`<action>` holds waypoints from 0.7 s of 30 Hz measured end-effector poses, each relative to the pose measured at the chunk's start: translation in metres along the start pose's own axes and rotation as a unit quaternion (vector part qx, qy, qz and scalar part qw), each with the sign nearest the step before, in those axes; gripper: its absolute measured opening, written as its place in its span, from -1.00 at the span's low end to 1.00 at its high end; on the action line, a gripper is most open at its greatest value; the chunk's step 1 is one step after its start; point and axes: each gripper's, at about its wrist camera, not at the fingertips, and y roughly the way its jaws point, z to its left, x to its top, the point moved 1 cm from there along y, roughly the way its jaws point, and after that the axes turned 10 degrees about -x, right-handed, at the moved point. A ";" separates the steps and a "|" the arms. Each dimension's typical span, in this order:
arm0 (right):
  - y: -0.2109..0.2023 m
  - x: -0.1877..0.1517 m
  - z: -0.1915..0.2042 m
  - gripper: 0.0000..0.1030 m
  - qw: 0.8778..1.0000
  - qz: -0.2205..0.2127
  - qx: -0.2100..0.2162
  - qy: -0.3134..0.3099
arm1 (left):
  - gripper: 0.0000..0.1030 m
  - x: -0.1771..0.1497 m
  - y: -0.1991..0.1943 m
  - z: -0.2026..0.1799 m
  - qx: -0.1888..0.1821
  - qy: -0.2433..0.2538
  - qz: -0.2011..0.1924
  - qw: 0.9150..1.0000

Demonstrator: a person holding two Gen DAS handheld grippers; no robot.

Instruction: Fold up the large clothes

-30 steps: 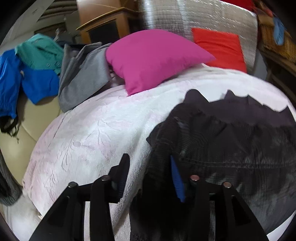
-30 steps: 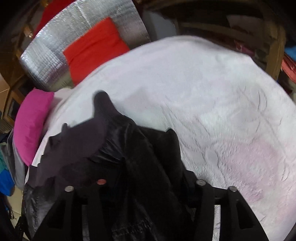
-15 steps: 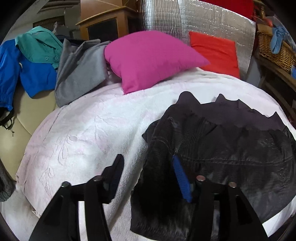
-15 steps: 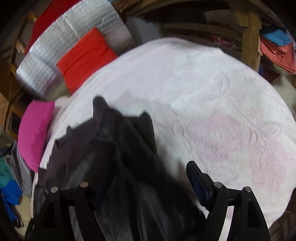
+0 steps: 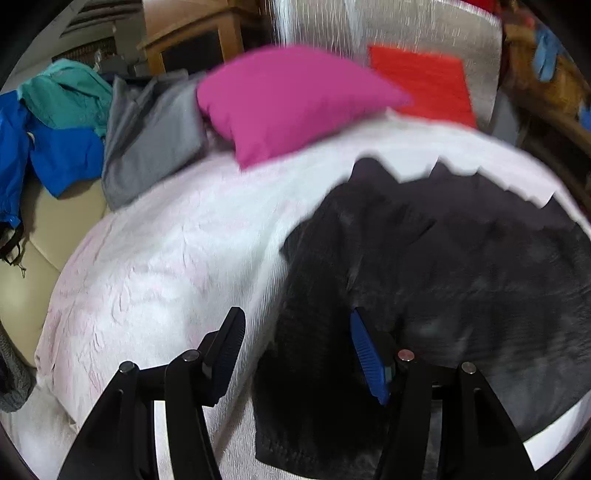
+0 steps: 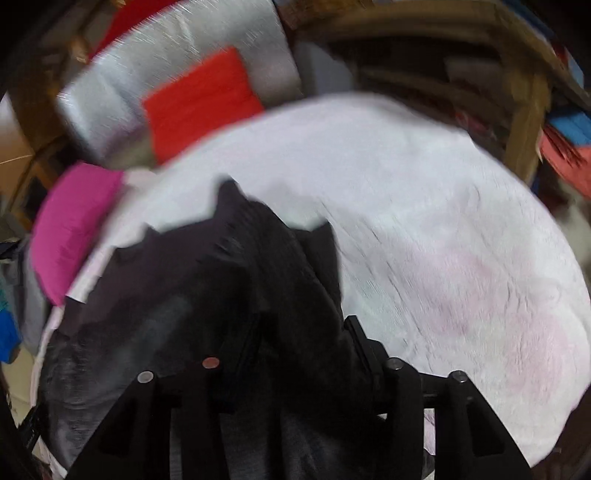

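My left gripper (image 5: 295, 343) stands with its fingers spread wide and nothing between the pads. The blue-padded finger (image 5: 364, 350) rests over the near left part of the black garment (image 5: 461, 266); the other finger sits over bare bedcover. Whether either pad touches the cloth cannot be determined from the left wrist view, which is blurred.

My right gripper (image 6: 301, 332) also has its fingers apart. A raised fold of the black garment (image 6: 207, 295) lies between them, but the blur and the dark cloth prevent me from telling whether the pads press on it.

The garment lies spread on the white bedcover (image 5: 166, 258), partly flattened, with its far edge showing several pointed corners. In the right wrist view the garment occupies the near left of the bedcover (image 6: 443, 240), and a ridge of it runs away from my fingers toward the far edge.

Beyond the garment, a magenta pillow (image 5: 291, 99) rests on the bedcover. A grey garment (image 5: 151, 136) lies just beside it to the left, followed by a blue garment (image 5: 62, 155) and a teal garment (image 5: 66, 92). Farthest back, a red cushion (image 5: 424, 85) leans against a silver quilted panel (image 5: 406, 29).
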 end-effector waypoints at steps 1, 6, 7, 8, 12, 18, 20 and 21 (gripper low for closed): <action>0.005 -0.002 -0.006 0.09 1.000 0.010 0.007 0.013 | 0.18 0.000 0.004 -0.001 0.008 -0.004 0.002 1.000; -0.021 -0.001 -0.030 0.37 0.996 -0.014 0.054 0.064 | 0.18 0.000 -0.018 -0.004 0.024 0.003 -0.042 0.999; -0.032 0.000 -0.036 0.37 0.995 -0.031 0.056 0.071 | 0.18 -0.001 -0.026 -0.002 0.027 0.000 -0.062 0.998; -0.040 0.001 -0.040 0.39 0.995 -0.045 0.060 0.074 | 0.20 -0.001 -0.035 0.000 0.032 -0.003 -0.083 0.996; -0.067 -0.002 -0.059 0.49 0.991 -0.072 0.087 0.076 | 0.32 -0.002 -0.060 0.005 0.002 -0.021 -0.148 0.989; -0.074 -0.029 -0.050 -0.04 0.989 -0.051 0.138 0.003 | 0.39 -0.004 -0.059 -0.022 -0.060 0.023 -0.144 0.988; -0.063 -0.036 -0.039 -0.04 0.991 -0.035 0.129 -0.010 | 0.40 -0.005 -0.053 -0.034 -0.052 0.045 -0.131 0.989; -0.051 -0.037 -0.035 -0.03 0.994 -0.024 0.104 -0.014 | 0.40 -0.005 -0.046 -0.040 -0.046 0.056 -0.118 0.990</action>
